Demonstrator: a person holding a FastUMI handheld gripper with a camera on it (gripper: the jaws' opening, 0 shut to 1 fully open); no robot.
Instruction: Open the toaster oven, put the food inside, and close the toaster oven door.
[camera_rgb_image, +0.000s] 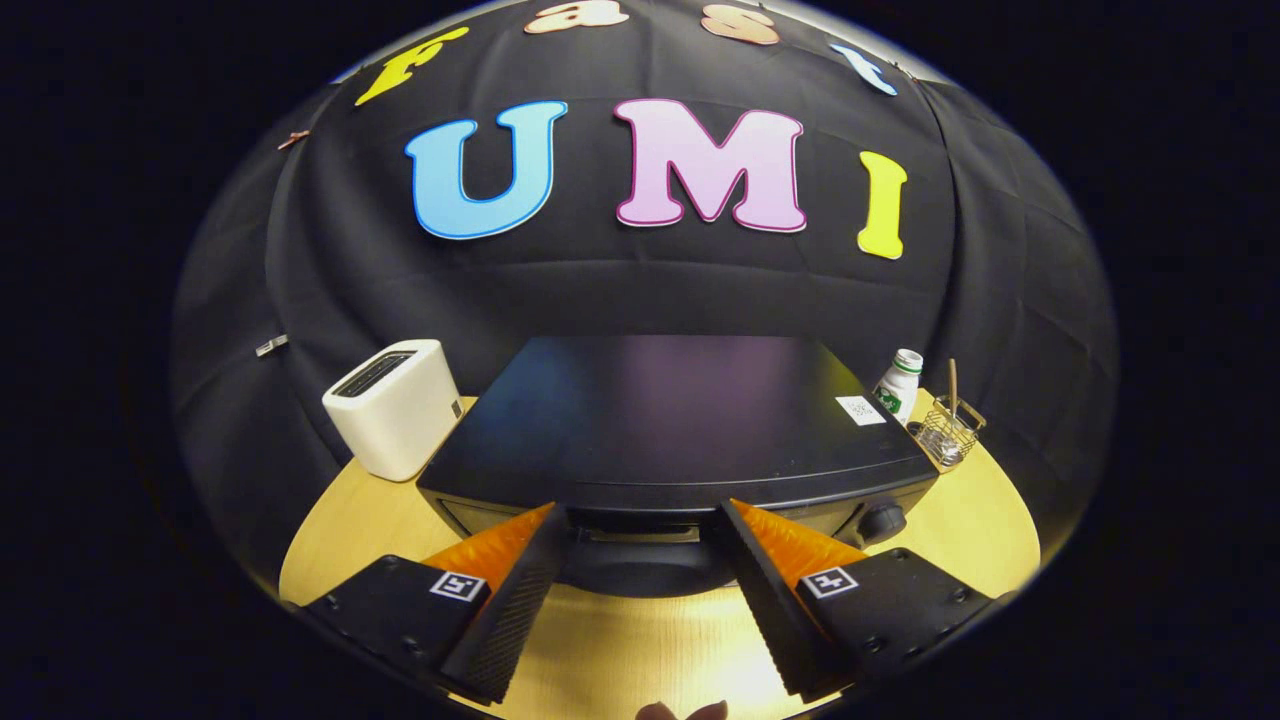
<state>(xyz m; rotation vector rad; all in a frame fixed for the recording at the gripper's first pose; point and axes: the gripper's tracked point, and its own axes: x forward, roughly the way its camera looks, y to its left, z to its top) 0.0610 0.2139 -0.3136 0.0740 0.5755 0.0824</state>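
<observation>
One large black toaster oven dominates the wooden worktop, sitting squarely ahead of the gripper. Its flat top faces upward, with a small white sticker near the right rear corner, and a round control knob shows on the front at the right. The door looks closed; a curved dark handle runs along the front, bulging toward the camera.

The jaws are spread wide, one finger at each side of the handle's middle stretch, tips right up against the oven's front edge. Whether the tips touch the oven cannot be told; nothing is pinched between them.

Left of the oven stands a white slot toaster, just beside the oven's rear left corner, its slots facing up. Right of the oven, toward the back of the worktop, a small white bottle with a green label stands upright, and next to it is a little wire basket with a thin stick rising out of it.
</observation>
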